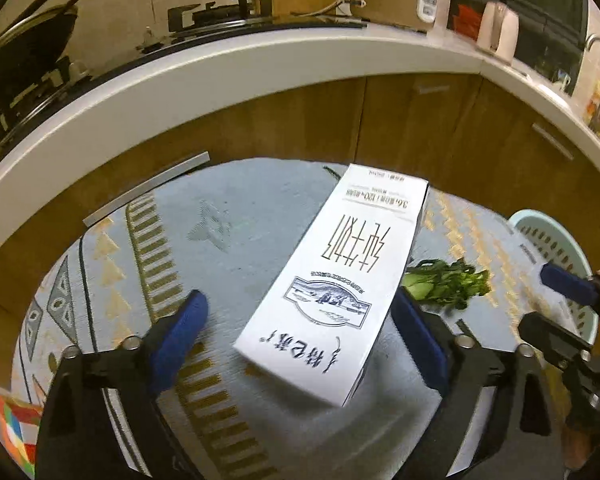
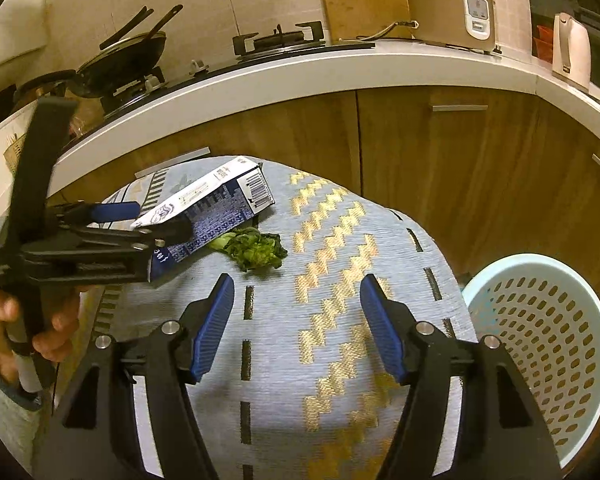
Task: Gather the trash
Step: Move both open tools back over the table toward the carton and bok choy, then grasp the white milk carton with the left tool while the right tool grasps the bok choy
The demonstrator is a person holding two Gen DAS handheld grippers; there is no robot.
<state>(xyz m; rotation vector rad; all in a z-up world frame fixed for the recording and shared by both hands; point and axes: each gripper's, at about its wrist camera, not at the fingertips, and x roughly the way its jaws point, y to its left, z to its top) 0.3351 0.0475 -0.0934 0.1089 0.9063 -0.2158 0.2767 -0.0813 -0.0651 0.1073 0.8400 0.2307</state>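
A white milk carton [image 1: 332, 280] lies on its side on the patterned grey cloth [image 1: 228, 232]. My left gripper [image 1: 299, 299] stands open around it: the right pad is at the carton's edge and the left pad is well clear. The right wrist view shows the same carton [image 2: 216, 200] between the left gripper's [image 2: 162, 218] fingers. A bunch of wilted greens [image 1: 448, 284] lies just right of the carton, seen again as greens [image 2: 256, 250] ahead of my right gripper [image 2: 297, 280]. That gripper is open above the cloth [image 2: 340, 320] with nothing between its pads.
A pale blue perforated basket [image 2: 540, 260] stands at the cloth's right edge, also visible as the basket [image 1: 556, 240]. Behind run wooden cabinets [image 2: 440, 160] and a white counter [image 2: 300, 68] with stove, wok, rice cooker and kettle. A colourful cube [image 1: 16, 428] lies at lower left.
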